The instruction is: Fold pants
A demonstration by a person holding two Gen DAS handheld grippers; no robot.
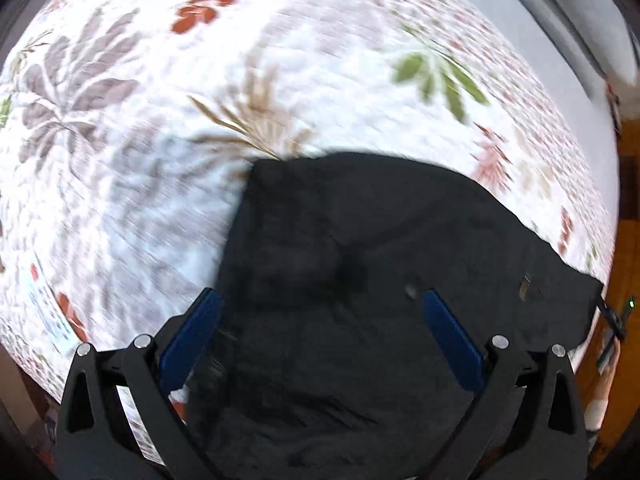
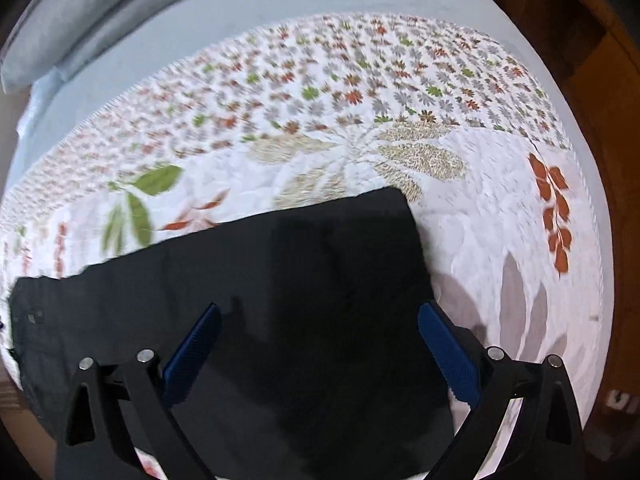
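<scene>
Black pants (image 2: 304, 288) | folded flat (blurred) | floral quilt (image 2: 360, 120)

Bright, motion-blurred, heavy fisheye warp w/ dark corners.

Black pants (image 2: 304, 300) flat on floral quilt (image 2: 360, 100), right gripper (image 2: 320, 320) spread above

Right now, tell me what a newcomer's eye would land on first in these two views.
The black pants dominate, lying flat in the lower middle of the floral quilt, a dark slab on white. Next come the blue-padded claws: the left claw and right claw both gape open over the cloth, holding nothing. A grey pillow sits far left.
</scene>
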